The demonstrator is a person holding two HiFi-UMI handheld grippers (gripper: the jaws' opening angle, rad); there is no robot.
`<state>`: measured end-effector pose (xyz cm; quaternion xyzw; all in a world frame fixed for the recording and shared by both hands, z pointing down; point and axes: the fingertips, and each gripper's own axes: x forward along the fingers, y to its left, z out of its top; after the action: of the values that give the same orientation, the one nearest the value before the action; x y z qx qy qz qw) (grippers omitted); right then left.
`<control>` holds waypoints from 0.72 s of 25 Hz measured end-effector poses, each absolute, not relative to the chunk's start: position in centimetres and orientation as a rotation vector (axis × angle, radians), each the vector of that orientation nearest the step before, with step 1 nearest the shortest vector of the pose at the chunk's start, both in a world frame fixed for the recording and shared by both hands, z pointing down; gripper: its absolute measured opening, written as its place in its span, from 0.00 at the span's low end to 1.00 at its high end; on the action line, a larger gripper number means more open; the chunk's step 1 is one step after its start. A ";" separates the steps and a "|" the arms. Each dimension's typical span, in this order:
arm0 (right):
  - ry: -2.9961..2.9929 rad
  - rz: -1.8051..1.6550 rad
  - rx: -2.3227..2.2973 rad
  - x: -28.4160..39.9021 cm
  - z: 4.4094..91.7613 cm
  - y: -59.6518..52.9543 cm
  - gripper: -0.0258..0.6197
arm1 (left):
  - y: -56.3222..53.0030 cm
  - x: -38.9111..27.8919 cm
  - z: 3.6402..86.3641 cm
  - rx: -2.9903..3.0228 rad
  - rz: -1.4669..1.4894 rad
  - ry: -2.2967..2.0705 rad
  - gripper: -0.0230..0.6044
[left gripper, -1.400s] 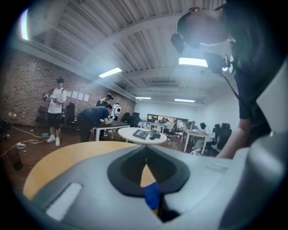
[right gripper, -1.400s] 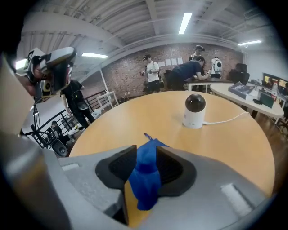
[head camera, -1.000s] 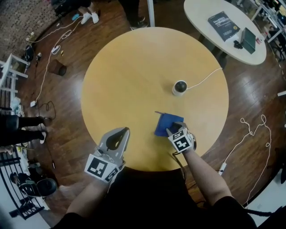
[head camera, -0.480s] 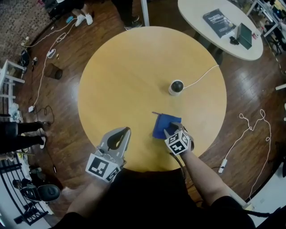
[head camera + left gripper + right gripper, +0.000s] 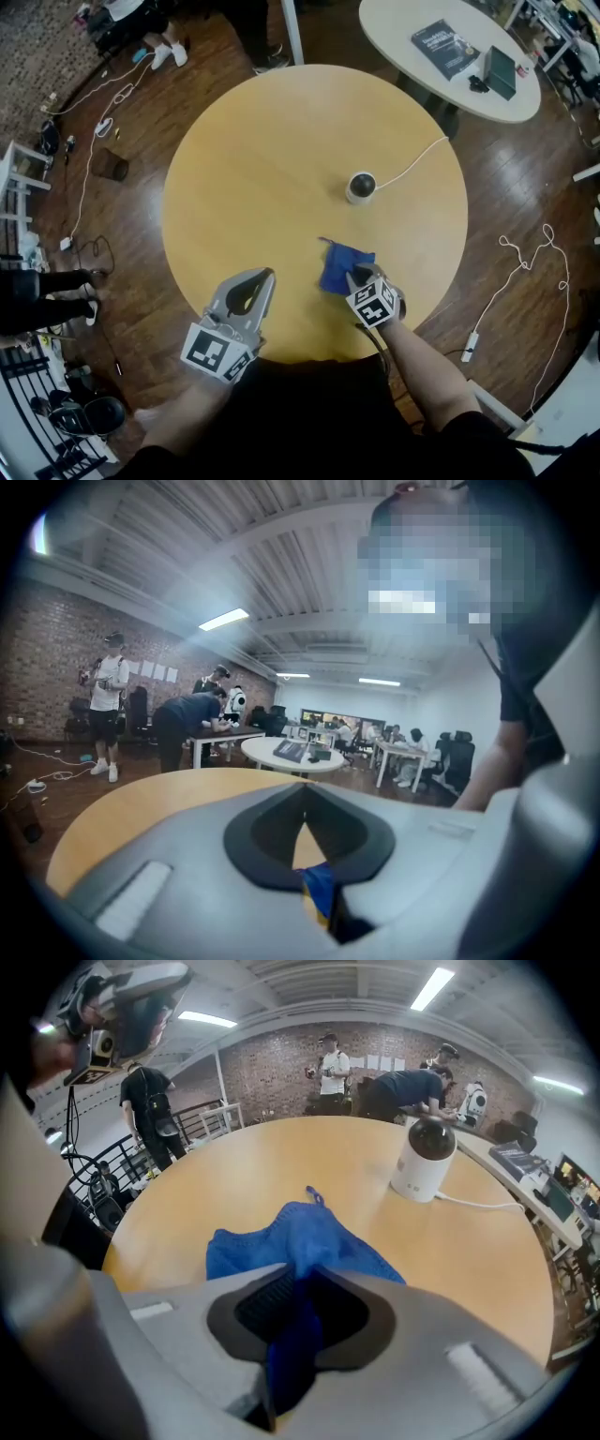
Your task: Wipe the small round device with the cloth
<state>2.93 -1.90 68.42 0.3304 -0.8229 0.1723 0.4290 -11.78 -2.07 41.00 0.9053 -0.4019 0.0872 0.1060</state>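
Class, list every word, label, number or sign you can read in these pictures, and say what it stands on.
No text is readable.
Book on the white table: cover print too small.
Papers on the brick wall: blurred.
Cubes on left gripper and right gripper: square patterns, no words.

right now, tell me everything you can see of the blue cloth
The blue cloth is a knitted-looking rag with a loop at its far corner, lying bunched on the round wooden table. The right tongs, which have just been closing, pinch its near edge into a raised fold.
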 end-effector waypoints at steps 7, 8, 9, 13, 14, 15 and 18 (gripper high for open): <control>-2.085 0.352 0.944 4.5 65.5 -4.6 0.13 | -2.3 -11.3 41.4 2.670 0.268 -1.157 0.04; -2.087 0.343 0.963 4.8 65.1 -5.1 0.13 | -2.4 -11.2 41.4 2.671 0.268 -1.155 0.04; -2.089 0.333 0.981 5.2 64.6 -5.7 0.13 | -2.4 -11.1 41.3 2.674 0.269 -1.152 0.04; -2.103 0.289 1.048 6.2 62.9 -8.2 0.13 | -2.4 -11.2 41.2 2.673 0.276 -1.156 0.04; -2.108 0.277 1.067 6.3 62.4 -8.9 0.13 | -2.3 -11.3 41.3 2.669 0.279 -1.161 0.04; -2.113 0.265 1.086 6.5 61.8 -9.6 0.13 | -2.3 -11.5 41.3 2.665 0.282 -1.165 0.04; -2.129 0.225 1.136 7.1 60.3 -11.9 0.13 | -2.2 -11.7 41.6 2.653 0.295 -1.181 0.04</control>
<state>7.08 -11.92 60.25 0.4389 -0.8225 0.0868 0.3511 -11.68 -2.22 41.63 0.9032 -0.4022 0.1003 0.1112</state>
